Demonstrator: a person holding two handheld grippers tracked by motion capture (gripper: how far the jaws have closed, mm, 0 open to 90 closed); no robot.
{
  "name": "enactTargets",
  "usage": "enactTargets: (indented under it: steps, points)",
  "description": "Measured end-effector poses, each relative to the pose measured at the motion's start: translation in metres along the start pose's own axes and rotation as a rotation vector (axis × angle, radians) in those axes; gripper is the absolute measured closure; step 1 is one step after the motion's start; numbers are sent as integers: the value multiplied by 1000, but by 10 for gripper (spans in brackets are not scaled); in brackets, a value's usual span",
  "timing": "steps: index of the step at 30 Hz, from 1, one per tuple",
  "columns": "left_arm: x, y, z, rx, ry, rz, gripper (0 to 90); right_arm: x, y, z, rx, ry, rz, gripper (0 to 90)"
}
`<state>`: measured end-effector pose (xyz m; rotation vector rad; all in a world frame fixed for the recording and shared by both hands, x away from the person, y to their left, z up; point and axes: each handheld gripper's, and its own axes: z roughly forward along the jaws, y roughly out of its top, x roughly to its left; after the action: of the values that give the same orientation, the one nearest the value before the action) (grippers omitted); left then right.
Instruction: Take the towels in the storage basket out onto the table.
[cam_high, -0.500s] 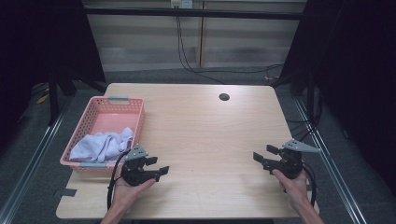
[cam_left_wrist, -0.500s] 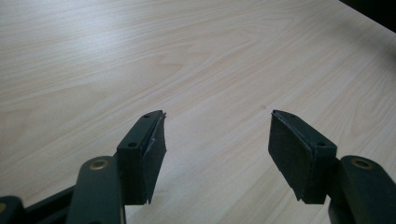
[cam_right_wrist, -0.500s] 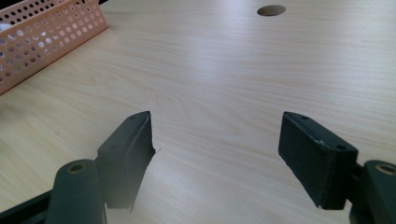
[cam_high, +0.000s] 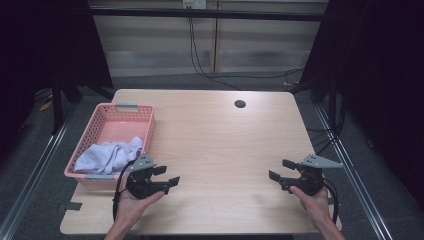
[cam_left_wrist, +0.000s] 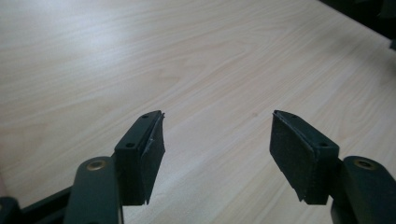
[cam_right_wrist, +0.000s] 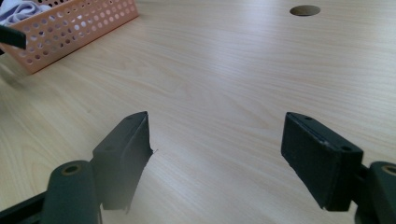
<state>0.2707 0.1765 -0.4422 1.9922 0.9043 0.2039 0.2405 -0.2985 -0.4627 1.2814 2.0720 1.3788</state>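
Light wood desk (cam_high: 215, 145) is carrying a pink perforated plastic basket (cam_high: 107, 125) at its left edge holding a crumpled white cloth (cam_high: 107, 155), lying just left of the left tool (cam_high: 167, 176), jaws apart, nearer than the right tool (cam_high: 280, 170), also apart, empty.

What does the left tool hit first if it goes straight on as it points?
Probably nothing soon: the left tool points across bare table toward the right tool. Its own view shows open wood ahead; depth is unclear.
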Motion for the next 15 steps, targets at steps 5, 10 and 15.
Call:
enactTargets:
  steps: [5,10,15]
  points:
    - [6,6,-20,-14,24,4,305,2,0,4,13,20,2,226]
    - [23,16,-45,-15,52,2,303,3,0,6,18,39,7,204]
    - [41,33,-74,-29,115,-5,275,3,0,6,29,58,3,202]
